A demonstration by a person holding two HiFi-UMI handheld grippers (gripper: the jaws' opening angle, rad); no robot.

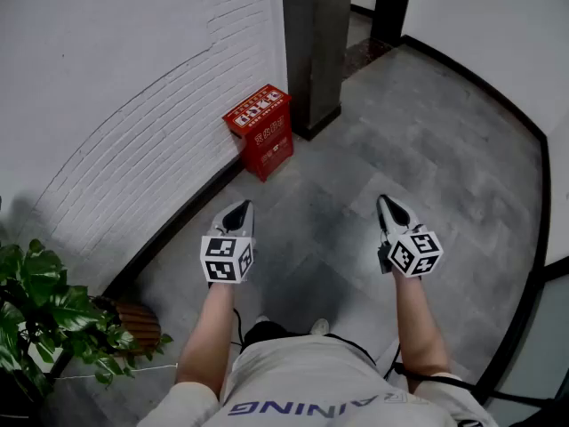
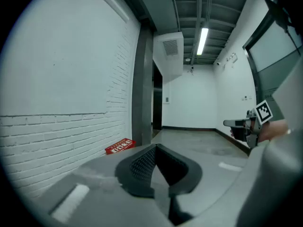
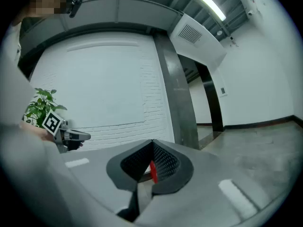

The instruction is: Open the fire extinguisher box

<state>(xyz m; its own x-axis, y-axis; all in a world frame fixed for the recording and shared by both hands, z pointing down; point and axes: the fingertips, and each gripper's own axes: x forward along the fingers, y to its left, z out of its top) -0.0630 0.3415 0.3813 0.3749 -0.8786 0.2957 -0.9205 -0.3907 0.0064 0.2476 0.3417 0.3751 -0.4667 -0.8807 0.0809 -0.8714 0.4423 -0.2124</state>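
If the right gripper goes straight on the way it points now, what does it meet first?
Probably the red fire extinguisher box by the wall: it shows right past the right gripper's shut tongs. Only bare floor lies before it, though depth is unclear.

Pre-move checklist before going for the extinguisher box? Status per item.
1. Fire extinguisher box located, on the floor against the brick wall: ok.
2. Lid down, not yet opened: ok.
3. Left gripper empty, jaws together: ok.
4. Right gripper empty, jaws together: ok.
5. Grippers within reach of the box: not ok, both are well short of it.
6. How the lid fastens: cannot tell, too small to see.
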